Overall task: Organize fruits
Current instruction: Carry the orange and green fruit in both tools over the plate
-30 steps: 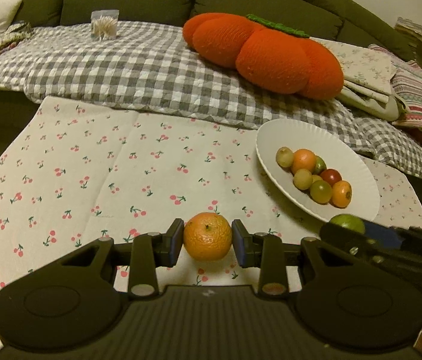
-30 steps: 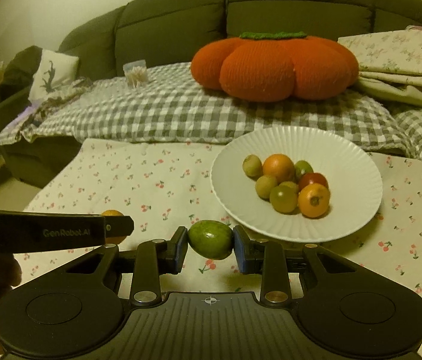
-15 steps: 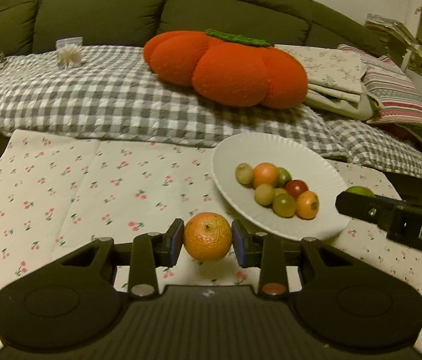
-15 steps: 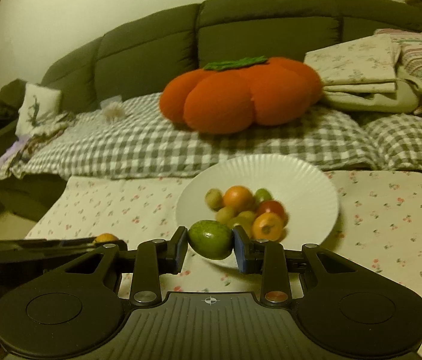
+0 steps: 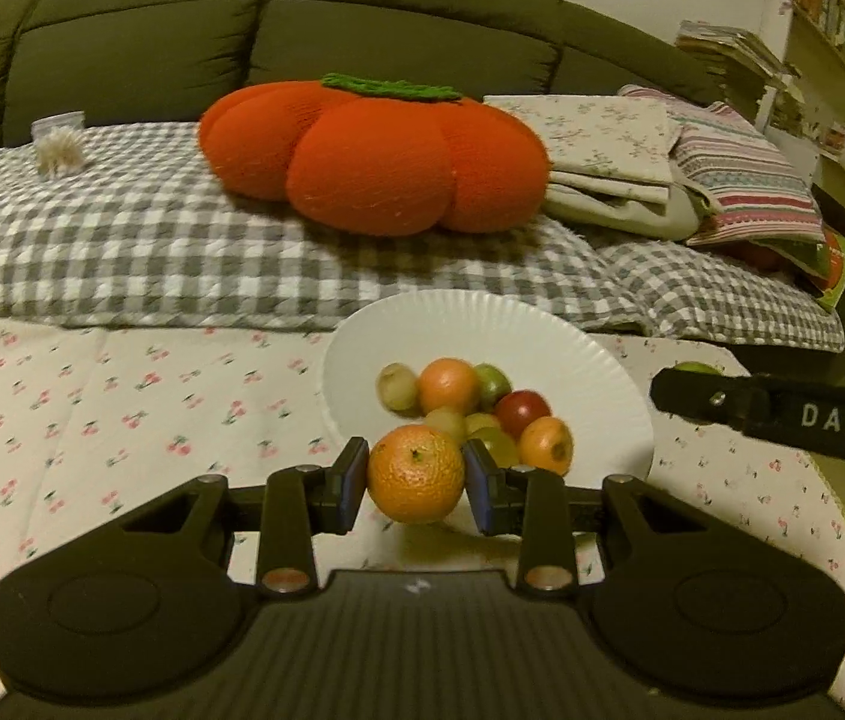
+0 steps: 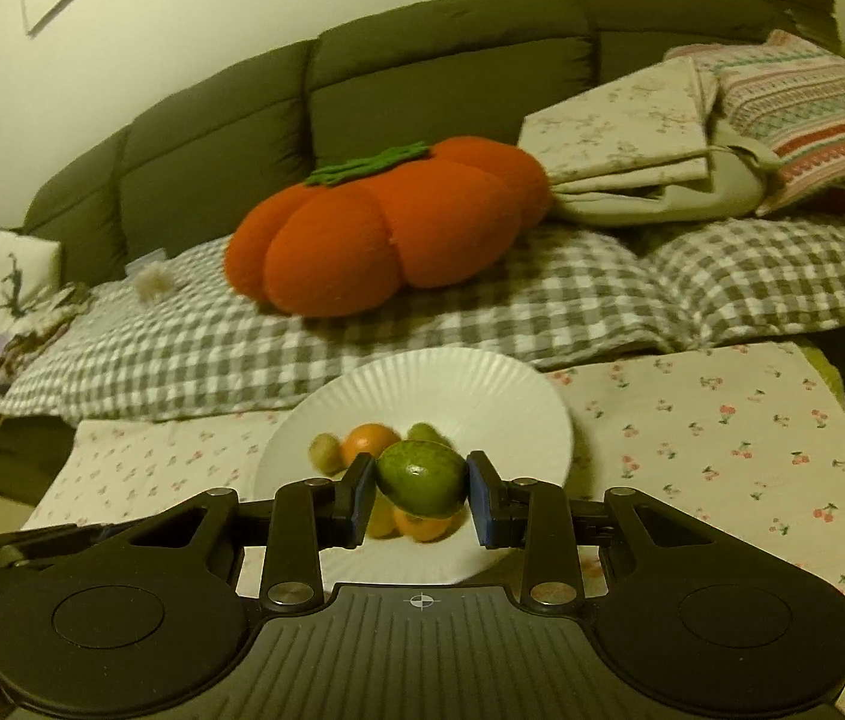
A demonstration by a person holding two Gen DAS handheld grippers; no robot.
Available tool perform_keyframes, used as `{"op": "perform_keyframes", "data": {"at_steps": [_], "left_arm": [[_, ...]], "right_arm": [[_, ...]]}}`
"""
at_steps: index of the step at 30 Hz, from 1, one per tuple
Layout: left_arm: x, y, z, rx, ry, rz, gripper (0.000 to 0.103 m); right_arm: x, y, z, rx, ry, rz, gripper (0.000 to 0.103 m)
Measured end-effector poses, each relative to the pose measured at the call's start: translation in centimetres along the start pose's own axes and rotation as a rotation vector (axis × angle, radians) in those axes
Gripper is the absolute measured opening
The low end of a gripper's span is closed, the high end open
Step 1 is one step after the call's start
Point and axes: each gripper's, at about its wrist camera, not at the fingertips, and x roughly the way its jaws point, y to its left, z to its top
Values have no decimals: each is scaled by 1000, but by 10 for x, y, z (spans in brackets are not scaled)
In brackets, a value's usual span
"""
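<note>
While each tool grips a fruit, left an orange, right a green fruit, the white plate holds several small fruits.

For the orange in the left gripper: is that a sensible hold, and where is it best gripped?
Yes, probably. The left gripper is shut on the orange across its widest middle, one pad on each side, stem end facing the camera. It is round, so a level hold across the middle seems least likely to slip. The plate behind is no obstacle.
</note>
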Motion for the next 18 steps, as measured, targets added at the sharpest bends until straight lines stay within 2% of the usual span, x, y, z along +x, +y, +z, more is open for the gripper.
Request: {"op": "perform_keyframes", "data": {"at_steps": [10,18], "left_arm": [[32,-17,0,9,-8,-40,33],[52,-8,0,-21,-11,-72,33]], "right_arm": [[22,-26,0,62,4,-52,30],[41,-33,-8,87,13,-76,30]]}}
